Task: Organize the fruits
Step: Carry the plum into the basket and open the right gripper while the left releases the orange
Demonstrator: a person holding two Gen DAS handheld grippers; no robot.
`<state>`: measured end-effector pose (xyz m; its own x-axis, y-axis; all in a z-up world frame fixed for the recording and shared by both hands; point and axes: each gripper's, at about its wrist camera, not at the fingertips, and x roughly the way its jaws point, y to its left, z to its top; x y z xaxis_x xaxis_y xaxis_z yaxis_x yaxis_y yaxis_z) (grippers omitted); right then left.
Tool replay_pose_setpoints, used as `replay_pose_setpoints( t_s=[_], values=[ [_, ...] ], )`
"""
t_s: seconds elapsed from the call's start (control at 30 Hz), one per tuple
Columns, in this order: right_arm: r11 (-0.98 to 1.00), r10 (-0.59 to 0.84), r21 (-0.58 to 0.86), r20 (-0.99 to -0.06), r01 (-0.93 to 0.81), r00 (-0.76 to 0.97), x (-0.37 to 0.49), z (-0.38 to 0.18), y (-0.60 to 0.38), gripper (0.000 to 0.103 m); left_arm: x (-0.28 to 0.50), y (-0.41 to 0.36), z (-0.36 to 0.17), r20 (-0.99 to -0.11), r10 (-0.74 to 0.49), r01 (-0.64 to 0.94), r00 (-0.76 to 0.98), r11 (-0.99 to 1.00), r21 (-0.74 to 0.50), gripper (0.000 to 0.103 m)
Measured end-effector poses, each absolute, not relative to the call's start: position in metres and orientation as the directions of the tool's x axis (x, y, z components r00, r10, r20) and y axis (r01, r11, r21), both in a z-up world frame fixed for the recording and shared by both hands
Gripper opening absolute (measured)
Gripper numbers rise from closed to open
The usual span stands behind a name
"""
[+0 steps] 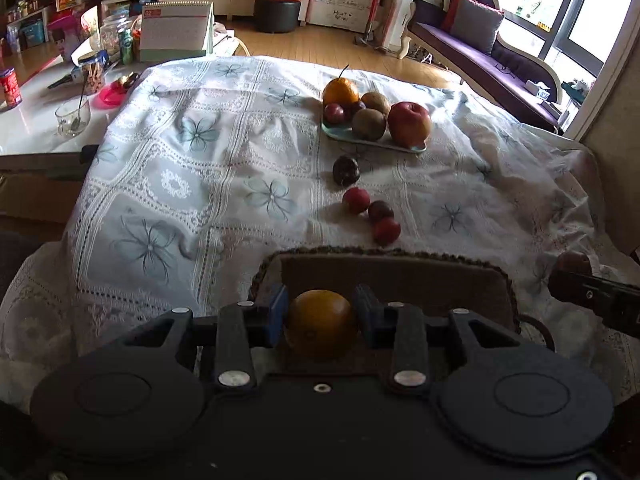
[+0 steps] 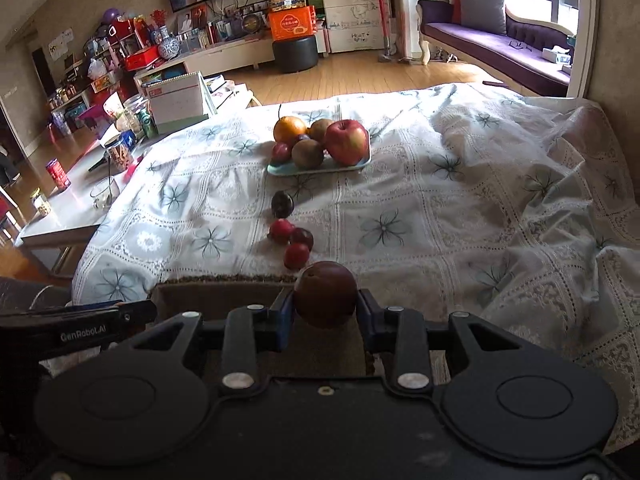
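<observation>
My left gripper clamps an orange, my right gripper a dark red fruit — both over the brown mat on the flowered tablecloth; plate beyond, sofa by the window.

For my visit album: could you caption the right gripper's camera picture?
Right gripper holding a dark red fruit over a flowered tablecloth, fruit plate beyond.

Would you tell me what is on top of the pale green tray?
On the pale green tray: a red apple, an orange, two brown kiwis, small plums. Anything behind them is hidden.
</observation>
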<state>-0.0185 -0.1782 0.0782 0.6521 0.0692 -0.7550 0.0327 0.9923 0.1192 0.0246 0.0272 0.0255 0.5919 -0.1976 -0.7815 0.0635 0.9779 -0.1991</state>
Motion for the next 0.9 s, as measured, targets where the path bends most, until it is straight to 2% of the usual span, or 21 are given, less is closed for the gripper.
replay_pose_setpoints(
  t_s=[0.13, 0.5, 0.9],
  values=[
    [0.992, 0.096, 0.128, -0.775, 0.006, 0.625, -0.02, 0.074, -0.169, 0.035, 0.022, 0.02, 0.019, -0.798, -0.2, 0.088, 0.569, 0.979, -0.183, 0.045],
    [0.996, 0.074, 0.091, -0.817, 0.0, 0.571, -0.015, 0.059, -0.157, 0.035, 0.016, 0.008, 0.002, -0.824, -0.101, 0.057, 0.558, 0.995, -0.083, 0.045],
    [0.995, 0.097, 0.094, -0.84, -0.033, 0.534, -0.016, 0.056, -0.15, 0.036, 0.015, 0.003, -0.008, -0.861, -0.104, 0.062, 0.499, 0.995, -0.084, 0.046]
  ],
)
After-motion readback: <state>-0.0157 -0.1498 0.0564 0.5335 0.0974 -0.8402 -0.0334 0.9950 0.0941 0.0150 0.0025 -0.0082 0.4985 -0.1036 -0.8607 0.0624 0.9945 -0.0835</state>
